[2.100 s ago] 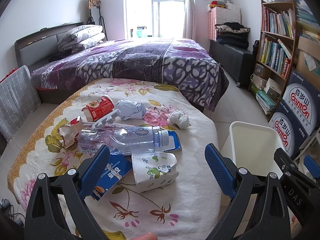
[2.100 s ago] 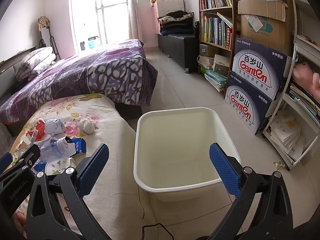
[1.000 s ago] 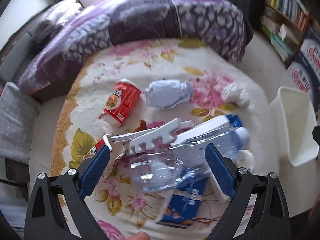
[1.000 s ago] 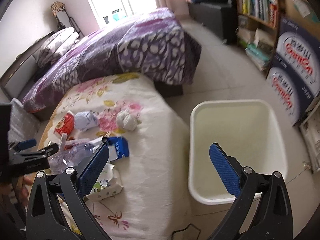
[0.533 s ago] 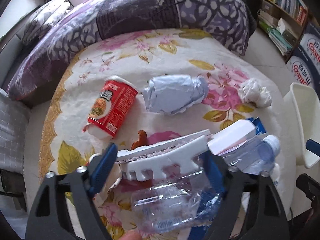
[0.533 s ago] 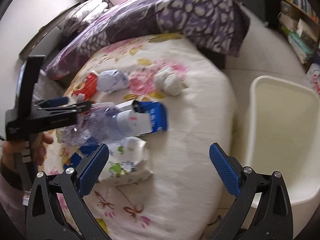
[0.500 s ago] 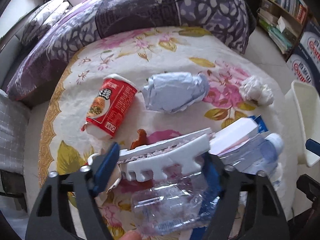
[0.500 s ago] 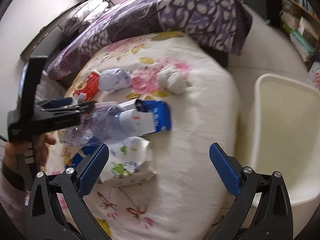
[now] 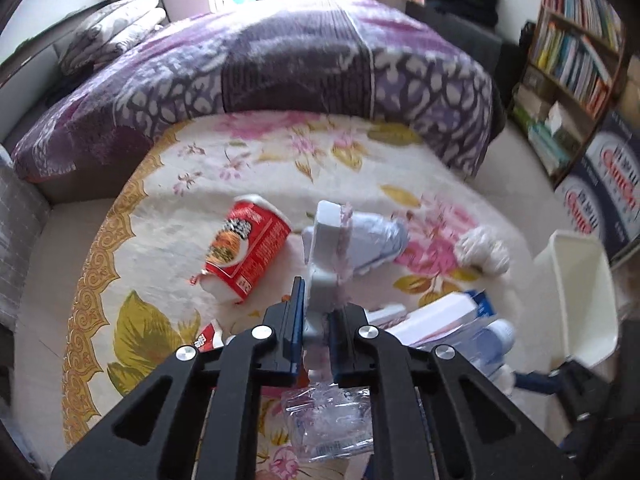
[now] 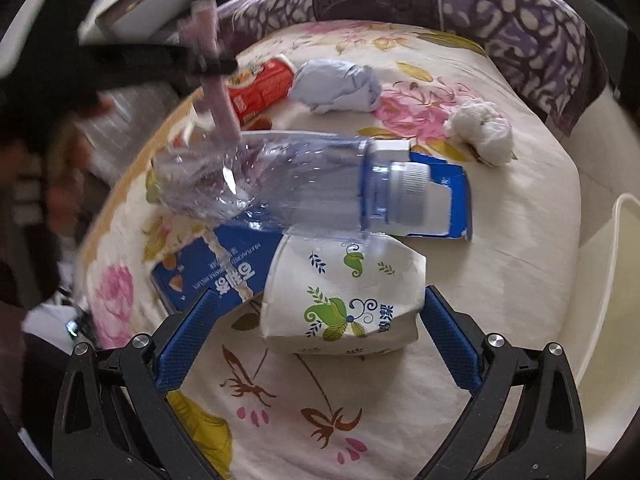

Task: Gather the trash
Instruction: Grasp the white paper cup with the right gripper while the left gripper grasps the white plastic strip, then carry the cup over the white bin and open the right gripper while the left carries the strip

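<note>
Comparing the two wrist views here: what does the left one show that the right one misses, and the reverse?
Left only: the bookshelf and the left gripper shut on a white foam piece. Right only: the white floral paper cup between the right gripper's open fingers. Both: red cup, crumpled bluish paper, white tissue wad, clear bottle, white bin.

Clear crinkled plastic bottle [image 10: 280, 176]; crumpled paper cup [image 10: 344, 292]; floral cloth [image 10: 500, 240].

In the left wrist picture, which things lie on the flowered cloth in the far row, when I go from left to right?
Red snack cup → crumpled pale blue paper → white tissue ball → white bin, which stands beside the table, not on the cloth.
</note>
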Motion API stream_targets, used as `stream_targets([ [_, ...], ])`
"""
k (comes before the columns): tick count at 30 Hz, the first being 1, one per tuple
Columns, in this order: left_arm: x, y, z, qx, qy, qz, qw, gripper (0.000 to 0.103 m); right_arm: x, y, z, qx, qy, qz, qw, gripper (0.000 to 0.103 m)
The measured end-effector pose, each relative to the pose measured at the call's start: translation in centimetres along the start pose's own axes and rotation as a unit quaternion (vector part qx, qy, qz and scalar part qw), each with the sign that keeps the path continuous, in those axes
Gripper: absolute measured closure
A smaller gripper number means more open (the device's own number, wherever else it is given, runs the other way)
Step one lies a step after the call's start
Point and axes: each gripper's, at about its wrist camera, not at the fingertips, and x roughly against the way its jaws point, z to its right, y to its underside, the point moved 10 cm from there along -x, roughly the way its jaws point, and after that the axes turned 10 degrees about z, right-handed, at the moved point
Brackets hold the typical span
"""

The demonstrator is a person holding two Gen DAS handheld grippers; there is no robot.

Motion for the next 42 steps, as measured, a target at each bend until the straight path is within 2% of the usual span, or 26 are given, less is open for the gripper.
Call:
stream_targets([
  [4,2.0,-1.0,0.2,0.012,0.012,0.026,0.9995,0.093,-0.6,-0.1,0.2,-0.010,0.004,0.000,1.000,0.006],
  [9,3.3,-1.3,0.4,0.030,0.030,0.038,0.9984,0.093,-0.3,0.1,-0.1,-0.027,-0.009,-0.003,1.000,0.007],
  [14,3.5,-1.1,1.0,0.030,0.030,0.037,0.9984,0.093,-1.9,1.6,0.2,-0.044,-0.009,-0.039,0.998,0.010],
  [16,3.6,-1.1,0.9,0.032,0.026,0.039,0.9984,0.093,-1.6,1.5,0.5,-0.058,-0.008,-0.029,0.998,0.022],
  [17,3.8,-1.1,0.9,0.035,0.026,0.040,0.9983,0.093,-1.3,1.3,0.7,-0.071,-0.015,-0.026,0.997,0.023],
  [21,4.4,-1.4,0.8,0.046,0.025,0.046,0.9976,0.093,0.4,0.6,1.4,-0.087,-0.013,0.003,0.996,0.023],
  [33,7.6,-2.8,2.7,0.059,0.027,0.081,0.9946,0.093,5.3,-1.2,3.0,-0.083,0.005,0.061,0.995,0.023],
  [42,8.7,-3.6,5.1,0.060,0.030,0.099,0.9928,0.093,9.5,-2.7,6.2,-0.092,0.051,0.127,0.986,0.023],
])
